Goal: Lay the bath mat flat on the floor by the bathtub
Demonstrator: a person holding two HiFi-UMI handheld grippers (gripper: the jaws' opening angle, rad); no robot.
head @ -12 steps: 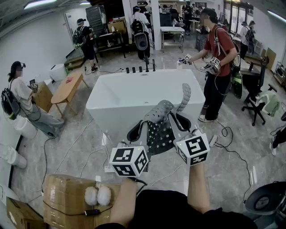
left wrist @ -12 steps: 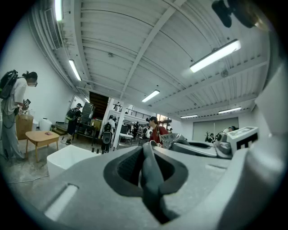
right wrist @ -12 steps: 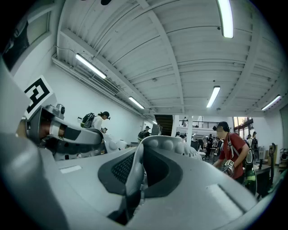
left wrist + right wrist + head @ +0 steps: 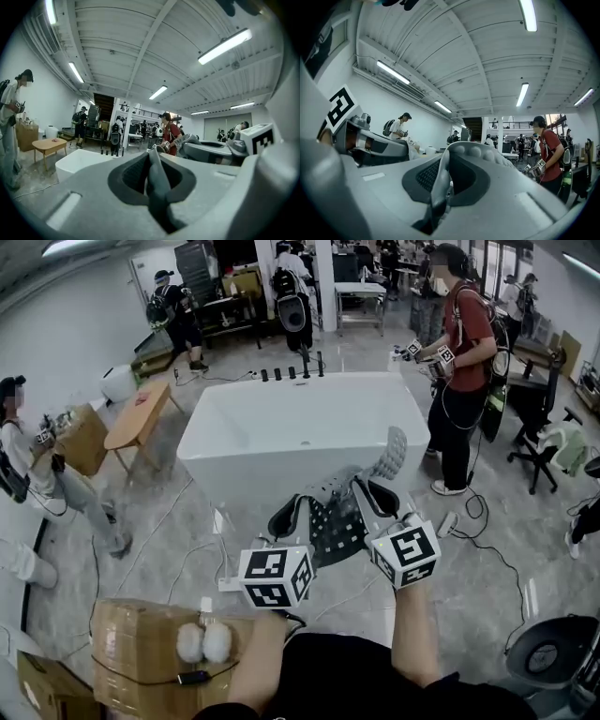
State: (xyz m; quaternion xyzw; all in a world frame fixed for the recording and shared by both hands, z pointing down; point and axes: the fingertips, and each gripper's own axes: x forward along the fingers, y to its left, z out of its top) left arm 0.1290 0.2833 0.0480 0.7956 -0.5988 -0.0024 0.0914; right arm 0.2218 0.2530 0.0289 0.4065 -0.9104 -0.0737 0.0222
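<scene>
Fingers [image 4: 84,192] of the left gripper [image 4: 289,518] and right gripper [image 4: 380,501] are pinched on the bath mat [image 4: 336,526], bathtub [image 4: 300,427] at twelve o'clock.

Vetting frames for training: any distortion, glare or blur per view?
Head view: mild barrel distortion, even light, bathtub sharp. Left gripper view: heavy fisheye, black corners, ceiling light blown out. Right gripper view: same fisheye, bath mat near lens soft.
</scene>
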